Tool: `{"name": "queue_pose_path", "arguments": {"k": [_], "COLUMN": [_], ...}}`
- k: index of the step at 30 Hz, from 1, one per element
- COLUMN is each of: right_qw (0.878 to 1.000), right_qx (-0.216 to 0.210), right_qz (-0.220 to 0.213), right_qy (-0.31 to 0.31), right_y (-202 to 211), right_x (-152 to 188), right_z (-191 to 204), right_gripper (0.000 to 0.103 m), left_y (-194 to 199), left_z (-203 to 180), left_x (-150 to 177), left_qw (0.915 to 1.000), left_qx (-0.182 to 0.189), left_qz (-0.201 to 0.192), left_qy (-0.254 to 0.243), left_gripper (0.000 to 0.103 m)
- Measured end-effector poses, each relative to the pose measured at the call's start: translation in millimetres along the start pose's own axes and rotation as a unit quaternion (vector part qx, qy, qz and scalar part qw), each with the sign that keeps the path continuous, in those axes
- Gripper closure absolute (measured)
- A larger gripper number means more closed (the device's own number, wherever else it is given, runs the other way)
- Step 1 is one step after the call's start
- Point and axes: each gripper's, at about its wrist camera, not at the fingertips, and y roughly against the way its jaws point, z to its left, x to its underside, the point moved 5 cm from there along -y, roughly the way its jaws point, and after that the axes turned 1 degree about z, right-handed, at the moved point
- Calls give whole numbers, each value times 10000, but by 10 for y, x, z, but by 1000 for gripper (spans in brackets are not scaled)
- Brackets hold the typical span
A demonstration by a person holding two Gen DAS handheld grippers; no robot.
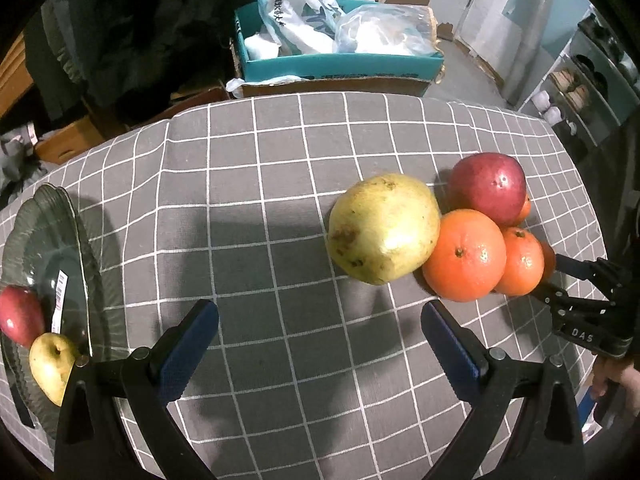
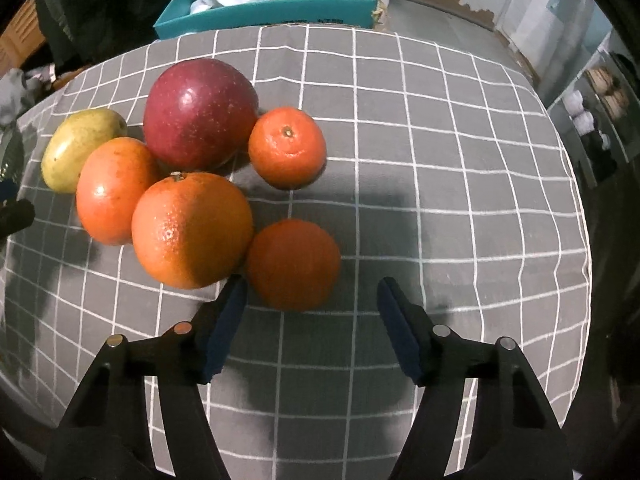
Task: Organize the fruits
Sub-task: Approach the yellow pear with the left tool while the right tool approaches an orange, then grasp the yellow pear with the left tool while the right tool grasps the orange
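Left wrist: my left gripper (image 1: pixel 320 340) is spread wide with nothing in it, short of the yellow pear (image 1: pixel 384 228); glass plate (image 1: pixel 52 264) far left already holds two fruits.

Right wrist: right gripper (image 2: pixel 312 316) is half-spread and not gripping, around the near small orange (image 2: pixel 294 263). Risk: left finger clips the big orange (image 2: pixel 192 230), scattering the pile.
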Motion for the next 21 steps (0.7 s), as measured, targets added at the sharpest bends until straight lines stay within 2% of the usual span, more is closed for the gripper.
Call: {"name": "queue_pose_path", "arguments": {"k": [4,6,11,21], "right_qw": [9998,9997,9995,9960], "right_qx": [31,-69,-66,-52], "right_qz": [-47,-103,-173,-489], "right_qy": [207,227,236,-742], "right_y": [-37,-25,-2,203], "right_x": [-22,-26,-38,-144], "right_z": [53,71,93,-333], "right_gripper": [45,58,59,59], "left_y": [-38,-66,-90,-256], "left_z": [10,-9,-103,-226], "left_x": [-54,-95,-186,-326], "left_qw": [9999,9999,9998,9991], "left_qx": [69,110,205,420], "left_qz": [9,15,-49,16], "left_qy": [83,101,54,105], "left_gripper": [1,1,1,1]}}
